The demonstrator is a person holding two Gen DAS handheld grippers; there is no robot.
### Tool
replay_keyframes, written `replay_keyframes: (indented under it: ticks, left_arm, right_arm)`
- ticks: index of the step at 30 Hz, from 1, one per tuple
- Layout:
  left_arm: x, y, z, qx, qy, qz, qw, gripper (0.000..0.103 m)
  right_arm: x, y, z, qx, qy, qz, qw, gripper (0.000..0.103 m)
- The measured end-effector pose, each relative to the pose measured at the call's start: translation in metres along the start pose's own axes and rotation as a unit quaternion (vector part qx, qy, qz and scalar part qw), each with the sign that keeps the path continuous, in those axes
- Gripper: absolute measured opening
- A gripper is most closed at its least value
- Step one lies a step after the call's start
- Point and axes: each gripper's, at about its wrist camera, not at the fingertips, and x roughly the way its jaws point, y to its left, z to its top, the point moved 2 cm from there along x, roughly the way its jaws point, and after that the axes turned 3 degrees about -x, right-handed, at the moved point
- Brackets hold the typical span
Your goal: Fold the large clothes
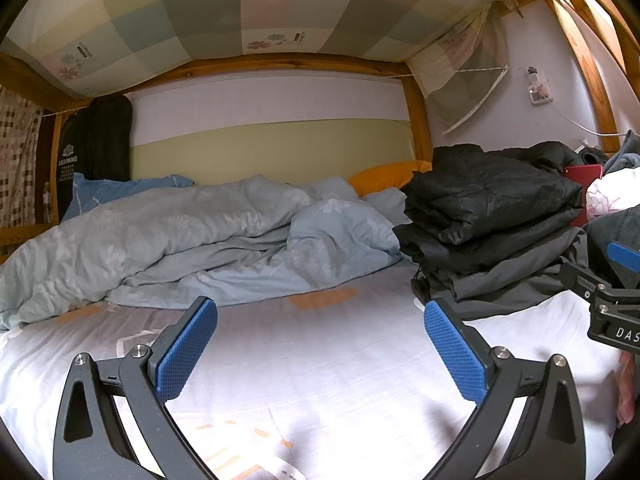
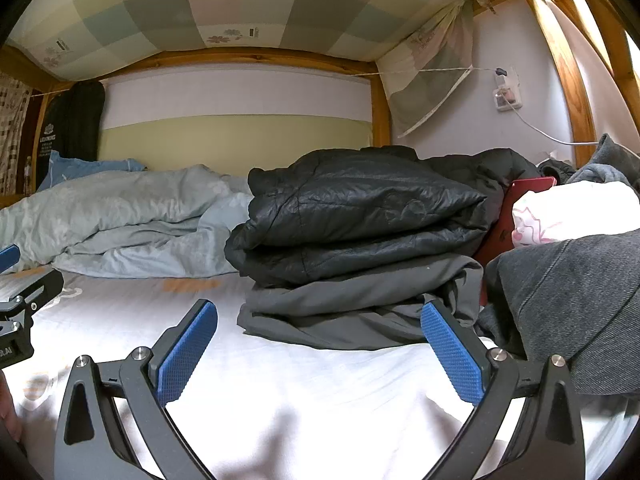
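A folded black puffer jacket (image 2: 360, 208) lies on top of a folded grey garment (image 2: 352, 304), stacked on the white bed sheet (image 2: 280, 380). The same stack of black jacket (image 1: 492, 200) and grey garment (image 1: 500, 284) sits at the right of the left wrist view. My right gripper (image 2: 320, 320) stands open just in front of the stack, nothing between its blue pads (image 2: 186, 354). My left gripper (image 1: 320, 320) is open over bare sheet (image 1: 320, 380), left of the stack. The right gripper (image 1: 616, 292) shows at that view's right edge.
A crumpled pale-blue duvet (image 1: 180, 236) fills the back left of the bed, with a blue pillow (image 1: 116, 192) and an orange pillow (image 1: 388, 178) behind. Grey denim-like cloth (image 2: 572, 308), a white printed bundle (image 2: 572, 212) and a red flat item (image 2: 516, 208) crowd the right. Wooden bunk frame (image 2: 380, 100) surrounds.
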Motion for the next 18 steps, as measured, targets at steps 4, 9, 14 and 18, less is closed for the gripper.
replay_keyframes:
  ticks: [4, 9, 14, 18]
  left_arm:
    - [-0.0001, -0.0003, -0.0007, 0.002, 0.001, 0.001, 1.0, 0.103]
    - [0.0005, 0.0001, -0.0008, 0.002, 0.001, 0.001, 1.0, 0.103]
    - [0.0005, 0.0005, -0.0008, 0.002, 0.002, 0.001, 1.0, 0.103]
    - [0.0006, 0.0004, -0.0018, 0.002, 0.004, 0.001, 1.0, 0.103]
  right_arm:
    - [-0.0008, 0.0005, 0.0001, 0.001, -0.001, -0.001, 1.0, 0.103]
    - [-0.0003, 0.0004, 0.0003, 0.001, 0.0, -0.001, 1.0, 0.103]
    - [-0.0006, 0.0003, -0.0001, 0.0, 0.0, 0.0, 1.0, 0.103]
    - [0.0002, -0.0001, -0.0006, 0.001, 0.0, 0.001, 1.0, 0.103]
